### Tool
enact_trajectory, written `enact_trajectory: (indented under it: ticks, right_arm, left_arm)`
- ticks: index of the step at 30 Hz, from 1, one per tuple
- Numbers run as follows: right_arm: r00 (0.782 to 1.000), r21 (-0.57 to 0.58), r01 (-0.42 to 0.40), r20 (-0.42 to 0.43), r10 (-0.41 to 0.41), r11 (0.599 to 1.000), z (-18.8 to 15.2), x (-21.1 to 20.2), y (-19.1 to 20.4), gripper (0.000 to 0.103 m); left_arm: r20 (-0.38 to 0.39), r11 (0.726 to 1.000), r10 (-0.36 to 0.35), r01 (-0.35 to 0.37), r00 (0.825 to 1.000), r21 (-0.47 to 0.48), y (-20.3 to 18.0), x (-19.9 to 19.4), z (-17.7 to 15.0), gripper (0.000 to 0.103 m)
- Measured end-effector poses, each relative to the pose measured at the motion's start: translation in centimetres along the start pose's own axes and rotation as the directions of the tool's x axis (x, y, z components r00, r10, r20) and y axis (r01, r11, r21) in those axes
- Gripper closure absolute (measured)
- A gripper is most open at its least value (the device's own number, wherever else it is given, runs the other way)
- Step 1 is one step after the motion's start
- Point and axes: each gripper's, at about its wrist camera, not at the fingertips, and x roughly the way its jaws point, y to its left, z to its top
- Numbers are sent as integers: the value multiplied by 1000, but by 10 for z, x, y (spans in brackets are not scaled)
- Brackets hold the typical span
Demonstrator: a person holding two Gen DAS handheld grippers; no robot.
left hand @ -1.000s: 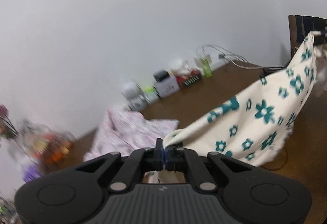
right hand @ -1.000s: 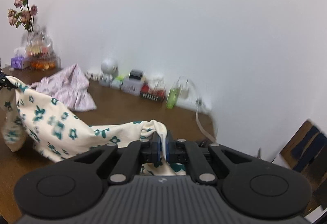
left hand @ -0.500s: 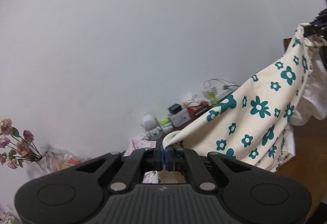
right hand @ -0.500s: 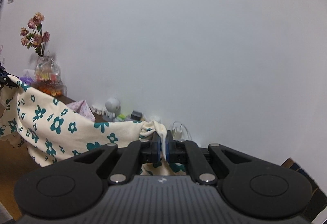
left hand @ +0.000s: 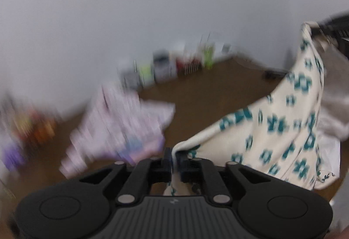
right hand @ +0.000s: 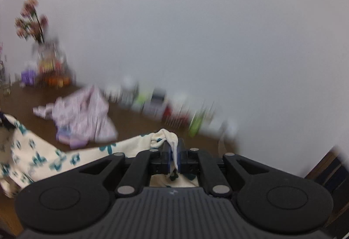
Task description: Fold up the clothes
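Observation:
A cream garment with teal flowers [left hand: 272, 130] hangs stretched between my two grippers above the brown table [left hand: 207, 90]. My left gripper [left hand: 174, 159] is shut on one corner of it. My right gripper [right hand: 173, 155] is shut on another bunched corner [right hand: 165, 137]; the cloth [right hand: 39, 158] runs off to the left. The right gripper also shows in the left wrist view [left hand: 327, 29] at the upper right, holding the top of the cloth. Both views are motion-blurred.
A crumpled pink-patterned garment [left hand: 122, 121] lies on the table [right hand: 135, 123], also in the right wrist view [right hand: 85, 114]. Small boxes and a green bottle [left hand: 207, 55] line the white wall. A vase of flowers [right hand: 32, 18] and jars stand at the far left.
Both grippers have dropped from their raised position half a second ago, bringing the flowered garment down toward the table. Both stay shut on the cloth.

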Motion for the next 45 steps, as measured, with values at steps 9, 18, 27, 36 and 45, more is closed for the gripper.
enact_trajectory:
  ticks: [9, 18, 27, 36, 45]
  right_arm:
    - [984, 84, 26, -179, -11, 996, -69, 114, -19, 29]
    - [952, -78, -124, -292, 96, 989, -117, 104, 6, 25]
    - [918, -102, -113, -392, 65, 988, -157, 130, 25, 46]
    - [923, 15, -76, -377, 76, 997, -158, 139, -13, 96]
    - [930, 115, -67, -352, 104, 991, -171, 142, -31, 95]
  left_arm:
    - [-31, 997, -58, 57, 998, -61, 22, 36, -30, 28]
    - [-87, 944, -189, 205, 978, 258, -58, 22, -65, 23]
    - [-139, 960, -99, 131, 985, 249, -67, 79, -61, 100]
    - [14, 997, 71, -72, 997, 37, 2, 103, 26, 100]
    - [-98, 971, 119, -136, 988, -194, 47, 204, 30, 92]
